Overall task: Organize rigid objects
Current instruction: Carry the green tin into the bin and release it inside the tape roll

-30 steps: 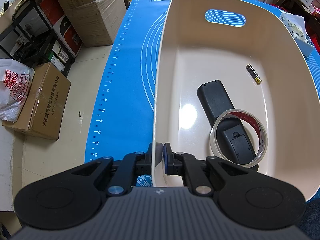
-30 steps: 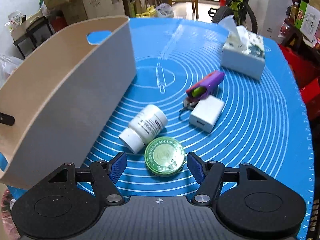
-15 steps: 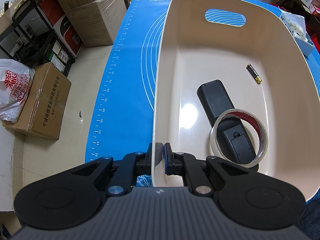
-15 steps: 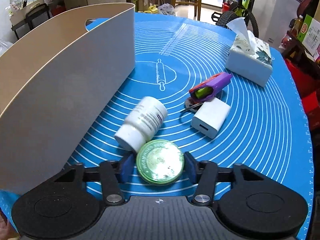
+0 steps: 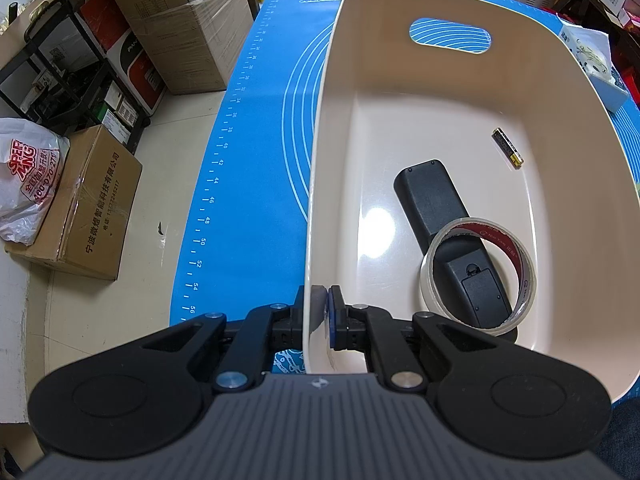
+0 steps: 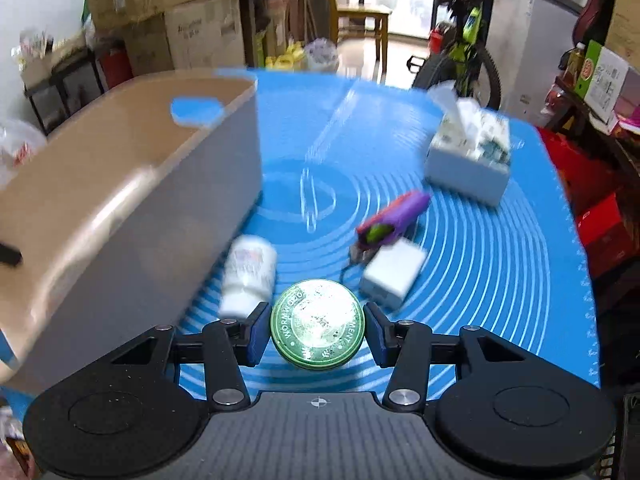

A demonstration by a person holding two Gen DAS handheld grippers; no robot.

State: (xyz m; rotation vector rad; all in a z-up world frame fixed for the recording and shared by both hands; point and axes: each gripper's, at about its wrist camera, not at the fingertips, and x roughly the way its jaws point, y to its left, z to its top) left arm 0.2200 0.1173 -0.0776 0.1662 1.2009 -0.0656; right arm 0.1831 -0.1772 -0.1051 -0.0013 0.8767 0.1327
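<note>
I am clamping my left gripper on the near wall of the bin, one finger inside and one outside. A remote, tape roll and battery are lying inside it. My right gripper is pinching the green tin above the blue mat, near the white bottle.
</note>
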